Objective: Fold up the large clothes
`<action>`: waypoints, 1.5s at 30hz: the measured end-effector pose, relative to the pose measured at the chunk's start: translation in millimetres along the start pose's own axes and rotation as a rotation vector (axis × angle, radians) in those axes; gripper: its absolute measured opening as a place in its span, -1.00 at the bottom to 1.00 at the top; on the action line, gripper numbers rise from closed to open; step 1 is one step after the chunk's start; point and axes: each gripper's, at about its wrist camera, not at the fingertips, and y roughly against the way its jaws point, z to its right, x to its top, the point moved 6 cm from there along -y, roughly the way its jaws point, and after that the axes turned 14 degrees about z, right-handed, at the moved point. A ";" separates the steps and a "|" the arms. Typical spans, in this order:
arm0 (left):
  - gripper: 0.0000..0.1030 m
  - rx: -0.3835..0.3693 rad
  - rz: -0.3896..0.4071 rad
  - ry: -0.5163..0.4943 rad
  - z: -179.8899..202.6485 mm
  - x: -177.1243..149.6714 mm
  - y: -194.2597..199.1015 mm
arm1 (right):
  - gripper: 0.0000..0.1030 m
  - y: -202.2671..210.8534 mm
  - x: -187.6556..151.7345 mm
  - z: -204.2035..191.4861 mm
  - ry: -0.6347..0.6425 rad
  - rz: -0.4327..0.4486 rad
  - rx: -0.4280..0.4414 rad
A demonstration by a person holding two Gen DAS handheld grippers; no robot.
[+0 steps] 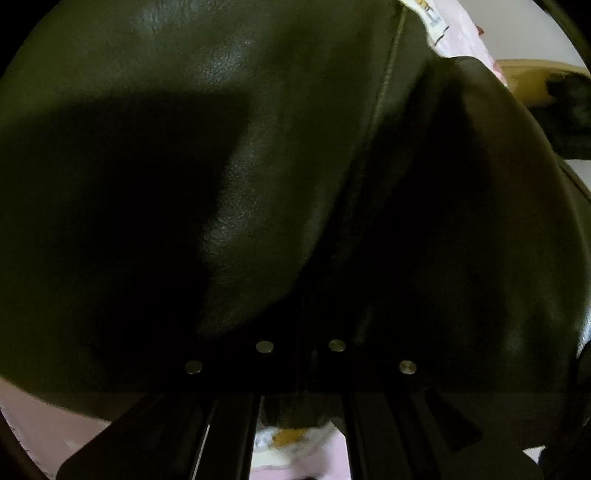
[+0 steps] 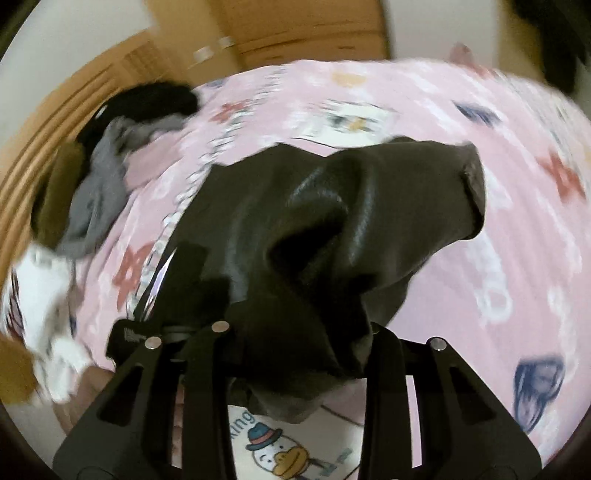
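A dark green leather-like jacket (image 1: 229, 155) fills nearly all of the left wrist view, pressed close to the camera. My left gripper (image 1: 299, 354) sits in shadow at the bottom, fingers close together with the jacket bunched between them. In the right wrist view the same jacket (image 2: 332, 206) hangs in a bundle above a pink patterned bedsheet (image 2: 498, 229). My right gripper (image 2: 295, 332) is shut on a fold of the jacket, which drapes over and between its fingers.
A heap of other clothes, grey (image 2: 99, 192), black (image 2: 155, 99), brown and white, lies at the left of the bed. A wooden headboard and cabinet (image 2: 295, 29) stand behind. A strip of pink sheet (image 1: 37, 424) shows under the left gripper.
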 end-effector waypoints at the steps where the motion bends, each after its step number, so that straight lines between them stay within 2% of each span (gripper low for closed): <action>1: -0.99 -0.020 0.018 -0.009 1.2 4.1 11.1 | -0.41 -1.4 3.3 -8.6 0.028 -0.002 0.017; 4: -0.99 -0.034 0.108 -0.043 -1.1 27.2 60.2 | -0.41 -5.5 6.6 -35.7 0.148 -0.005 0.051; 7: -0.98 0.083 0.194 -0.058 -28.4 59.7 94.7 | -0.41 -11.5 5.9 -63.1 0.255 -0.009 0.084; 8: -0.99 0.114 0.193 -0.041 -42.3 68.9 93.2 | -0.41 -13.1 4.4 -69.9 0.284 -0.010 0.092; 9: -0.99 0.120 0.180 -0.015 -49.5 73.2 85.5 | -0.41 -16.5 2.5 -83.3 0.332 -0.013 0.107; 10: -0.98 0.084 0.113 0.020 -60.2 75.0 64.5 | -0.41 -20.2 -0.7 -96.4 0.379 -0.019 0.122; 11: -0.97 0.080 0.065 0.017 -65.0 74.7 44.2 | -0.41 -22.2 -4.8 -104.8 0.412 -0.023 0.133; 13: -0.97 0.073 0.024 -0.013 -63.3 76.6 22.7 | -0.45 -31.5 -20.1 -128.2 0.516 -0.048 0.159; 18: -0.98 -0.059 -0.039 0.028 -73.8 86.1 31.5 | -0.48 -50.7 -59.0 -168.1 0.769 -0.098 0.203; 20: -0.98 -0.064 -0.017 -0.004 -81.7 91.7 51.3 | -0.48 -55.3 -67.7 -173.4 0.815 -0.120 0.221; 23: -0.99 -0.038 0.019 -0.039 -92.9 103.8 79.7 | -0.48 -59.5 -91.3 -184.8 0.973 -0.142 0.241; 25: -0.99 -0.002 0.081 -0.048 -98.6 120.3 107.0 | -0.48 -63.6 -116.2 -192.2 1.091 -0.177 0.264; 27: -0.99 0.001 0.144 -0.065 -92.2 133.9 130.7 | -0.48 -69.3 -143.3 -196.5 1.216 -0.198 0.262; 29: -0.98 -0.026 0.193 -0.109 -72.7 143.4 152.0 | -0.48 -74.2 -160.7 -199.8 1.280 -0.201 0.251; 31: -0.98 -0.049 0.183 -0.158 -59.1 146.0 153.8 | -0.48 -77.3 -167.9 -198.5 1.306 -0.199 0.233; 33: -0.98 -0.033 0.146 -0.194 -58.1 142.4 141.7 | -0.43 -79.5 -169.4 -198.3 1.321 -0.185 0.202; 35: -0.98 0.004 0.068 -0.184 -56.3 141.6 90.5 | -0.32 -75.6 -166.4 -195.5 1.325 -0.154 0.168; 36: -0.98 0.039 0.042 -0.181 -62.8 134.6 72.0 | 0.18 -73.3 -166.2 -196.7 1.319 -0.159 0.179; 37: -0.97 0.050 0.038 -0.183 -72.6 127.9 62.7 | 0.55 -66.6 -168.0 -195.9 1.318 -0.156 0.185; 39: -0.96 0.025 0.046 -0.138 -75.5 127.9 45.5 | 0.62 -54.8 -161.8 -189.4 1.300 -0.137 0.156; 41: -0.95 -0.029 0.064 -0.078 -81.1 126.8 40.5 | 0.62 -37.5 -148.0 -180.3 1.211 -0.138 0.159; 43: -0.94 -0.045 0.074 -0.075 -84.5 125.9 40.5 | 0.62 -20.1 -114.2 -164.4 1.012 -0.149 0.153; 45: -0.94 -0.050 0.078 -0.084 -85.3 124.4 41.8 | 0.62 -9.5 -61.3 -142.2 0.744 -0.143 0.126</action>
